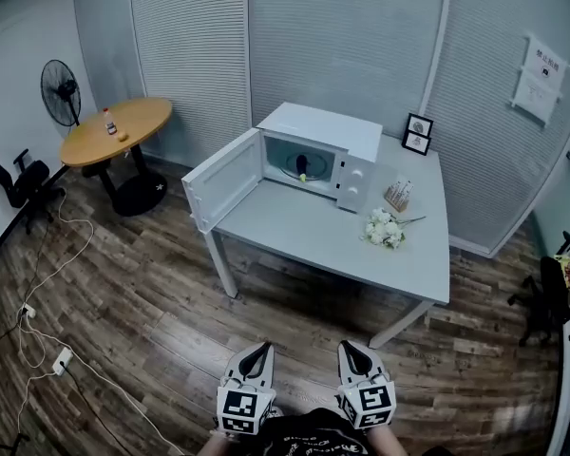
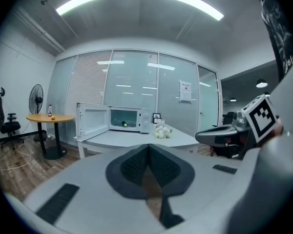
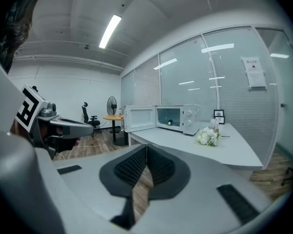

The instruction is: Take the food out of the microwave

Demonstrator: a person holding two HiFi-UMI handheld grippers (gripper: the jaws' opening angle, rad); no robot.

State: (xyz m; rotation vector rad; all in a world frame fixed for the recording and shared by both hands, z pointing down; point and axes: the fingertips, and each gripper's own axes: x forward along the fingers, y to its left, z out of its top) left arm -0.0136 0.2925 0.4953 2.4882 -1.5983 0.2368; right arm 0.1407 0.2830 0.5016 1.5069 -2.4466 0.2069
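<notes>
We hold the left gripper [image 1: 259, 349] and the right gripper [image 1: 350, 348] side by side, well short of the microwave [image 1: 334, 131] and pointing toward it. Both pairs of jaws are closed on nothing. The microwave stands on the desk [image 1: 361, 245] with its door [image 1: 223, 180] swung wide open. The food [image 1: 303, 167], small and dark with a yellow-green bit, sits inside the microwave.

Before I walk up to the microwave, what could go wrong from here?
Both the left gripper and right gripper are shut, so they would likely bump the food unless opened first. The open door juts past the table edge; the left gripper could clip it. The flowers near the microwave could get swept.
</notes>
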